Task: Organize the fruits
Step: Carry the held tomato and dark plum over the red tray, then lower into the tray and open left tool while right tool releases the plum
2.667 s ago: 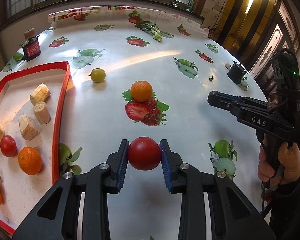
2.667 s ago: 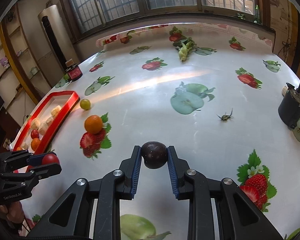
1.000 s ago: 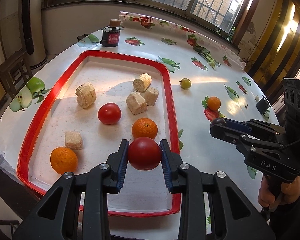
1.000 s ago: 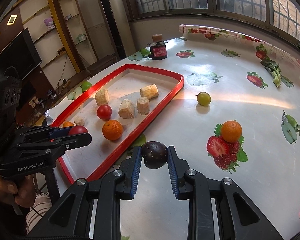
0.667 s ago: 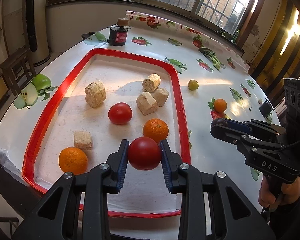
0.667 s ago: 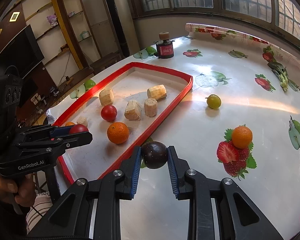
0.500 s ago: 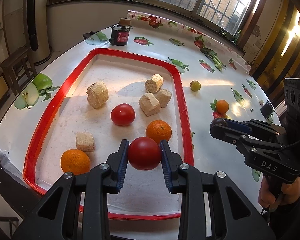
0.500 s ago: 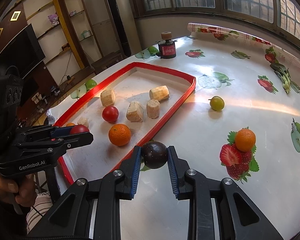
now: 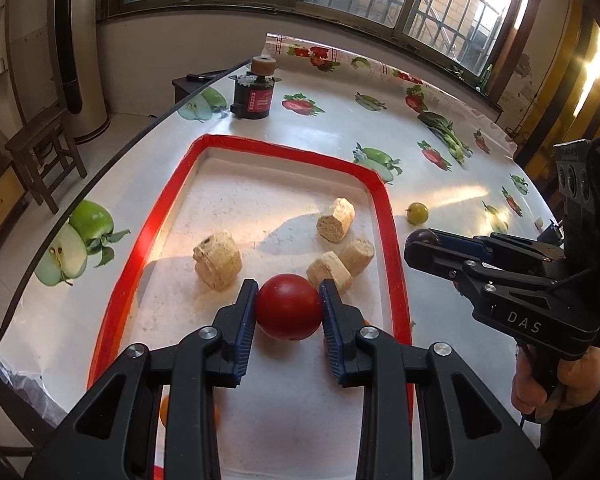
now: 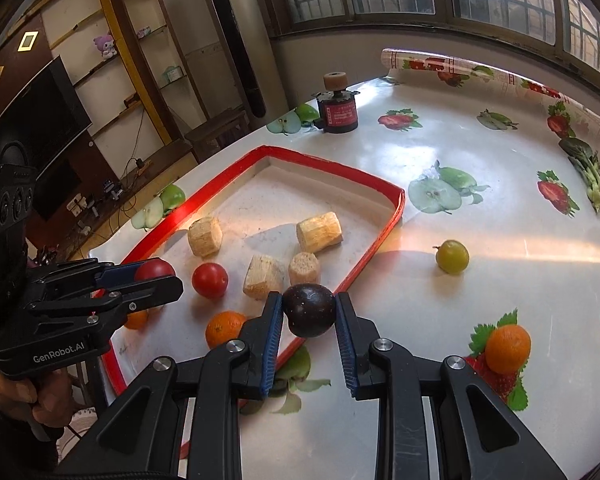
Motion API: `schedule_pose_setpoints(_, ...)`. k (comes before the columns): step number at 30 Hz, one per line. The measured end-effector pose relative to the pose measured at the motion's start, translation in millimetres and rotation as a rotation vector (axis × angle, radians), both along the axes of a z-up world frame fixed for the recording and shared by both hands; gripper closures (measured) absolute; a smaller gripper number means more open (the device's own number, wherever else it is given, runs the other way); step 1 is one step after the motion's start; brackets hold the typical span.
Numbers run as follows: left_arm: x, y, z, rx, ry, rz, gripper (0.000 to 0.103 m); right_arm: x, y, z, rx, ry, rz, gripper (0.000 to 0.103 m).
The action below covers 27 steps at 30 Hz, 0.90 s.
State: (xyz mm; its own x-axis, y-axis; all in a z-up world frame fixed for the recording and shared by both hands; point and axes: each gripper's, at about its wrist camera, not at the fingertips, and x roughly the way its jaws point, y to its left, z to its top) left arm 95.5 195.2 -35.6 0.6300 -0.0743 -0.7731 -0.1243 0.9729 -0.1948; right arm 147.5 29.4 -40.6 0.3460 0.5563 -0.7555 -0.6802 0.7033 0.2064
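I count two tomatoes (image 10: 209,280), one of them in my left fingers (image 9: 246,320); three oranges (image 10: 507,349); one plum (image 10: 309,310) in my right fingers (image 10: 271,328); one green fruit (image 10: 452,256); four cork chunks (image 10: 205,236); one tray (image 10: 320,162); one jar (image 10: 337,114) beyond the tray.

Left gripper (image 9: 288,312) clamps red tomato (image 9: 288,306) over red-rimmed tray (image 9: 392,248); right gripper (image 9: 420,240) beside tray edge pinches dark fruit (image 9: 422,235).

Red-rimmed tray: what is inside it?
In the red-rimmed tray: four cork-like chunks, a tomato and two oranges, one largely covered by the left tongs.
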Motion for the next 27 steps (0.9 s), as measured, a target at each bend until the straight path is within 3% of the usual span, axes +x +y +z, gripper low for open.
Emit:
schedule_pose_setpoints(14, 67.7, 33.6, -4.2, 0.051, 0.034, 0.051, 0.074, 77.1, 56.8, -8.4, -0.023, 0.019, -0.024, 0.076)
schedule_pose_setpoints(27, 94.4, 34.8, -34.2, 0.044, 0.112, 0.056, 0.074, 96.5, 68.8, -37.4, -0.064, 0.059, -0.032, 0.075)
